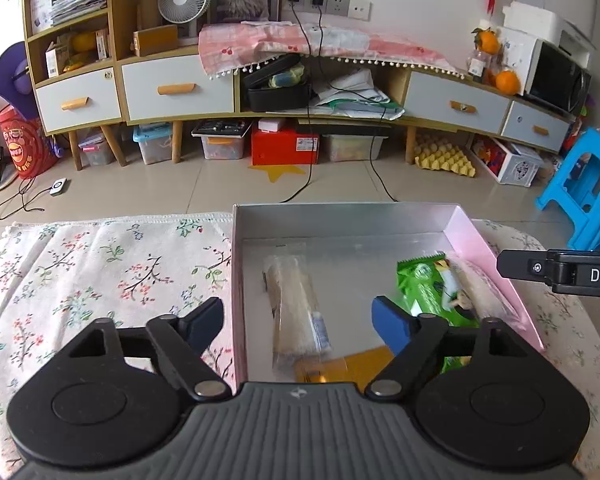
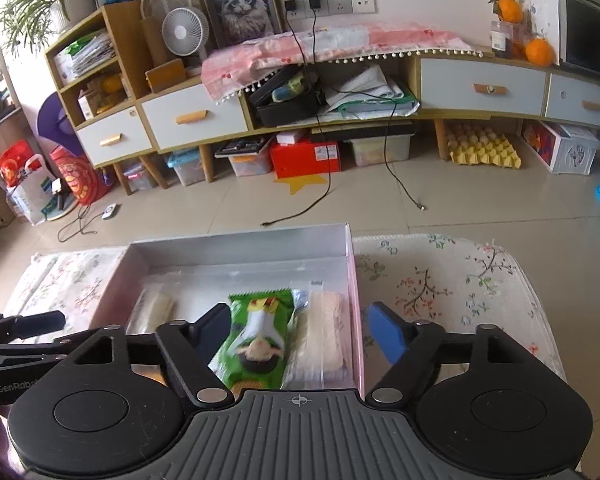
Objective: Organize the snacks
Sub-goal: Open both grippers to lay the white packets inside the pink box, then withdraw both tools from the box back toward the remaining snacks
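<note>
Right tongs sit spread wide, holding nothing — green snack packet and clear-wrapped pale wafer lie between and just below the tips, against the right wall of the silver-lined box. Left tongs likewise spread and holding nothing, straddling the box's left wall; a clear-wrapped beige snack lies between the tips — box on floral-cloth tabletop.

Each gripper, left gripper and right gripper, has black linkage arms, silver pivot screws, round black housings, a ribbed grey base and blue fingertips.
</note>
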`<state>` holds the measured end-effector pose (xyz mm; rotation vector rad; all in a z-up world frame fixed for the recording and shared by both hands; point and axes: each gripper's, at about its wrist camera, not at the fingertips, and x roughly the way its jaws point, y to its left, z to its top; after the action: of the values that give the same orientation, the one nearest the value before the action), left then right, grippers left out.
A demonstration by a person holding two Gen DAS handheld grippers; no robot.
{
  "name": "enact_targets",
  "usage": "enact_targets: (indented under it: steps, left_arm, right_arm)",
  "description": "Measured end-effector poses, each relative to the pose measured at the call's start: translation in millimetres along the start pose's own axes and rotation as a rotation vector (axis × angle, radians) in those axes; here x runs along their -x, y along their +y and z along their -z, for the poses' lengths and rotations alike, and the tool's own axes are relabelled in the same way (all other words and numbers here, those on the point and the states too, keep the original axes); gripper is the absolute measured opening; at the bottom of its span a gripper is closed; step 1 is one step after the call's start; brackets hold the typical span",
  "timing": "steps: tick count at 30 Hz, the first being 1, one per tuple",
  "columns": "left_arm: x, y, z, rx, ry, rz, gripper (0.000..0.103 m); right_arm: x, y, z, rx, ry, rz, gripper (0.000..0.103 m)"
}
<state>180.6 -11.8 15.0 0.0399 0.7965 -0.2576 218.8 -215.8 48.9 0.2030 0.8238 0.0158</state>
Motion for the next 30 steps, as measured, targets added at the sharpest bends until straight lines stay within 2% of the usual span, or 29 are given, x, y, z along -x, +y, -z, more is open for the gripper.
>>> enact_targets:
  steps: [3, 12, 24, 30]
  left_arm:
    - [10.7, 0.5, 3.4, -0.004, -0.002, 0.011, 0.092]
    - [36.2, 6.7, 17.8, -0.003, 0.027, -0.001, 0.101]
    - [58.9, 19.4, 48.1, 0.023, 0.106, -0.048, 0.102]
    - [68.5, 15.2, 71.5, 0.006, 0.114, -0.025, 0.102]
  right_arm:
    - [12.6, 6.8, 3.8, 0.02, 0.01, 0.007, 0.085]
    - [41.8, 19.8, 24.3, 0.042, 0.055, -0.002, 0.09]
    - [63.0, 30.0, 61.4, 0.069, 0.12, -0.008, 0.09]
    - [68.5, 33.3, 85.4, 0.082, 0.154, -0.031, 0.09]
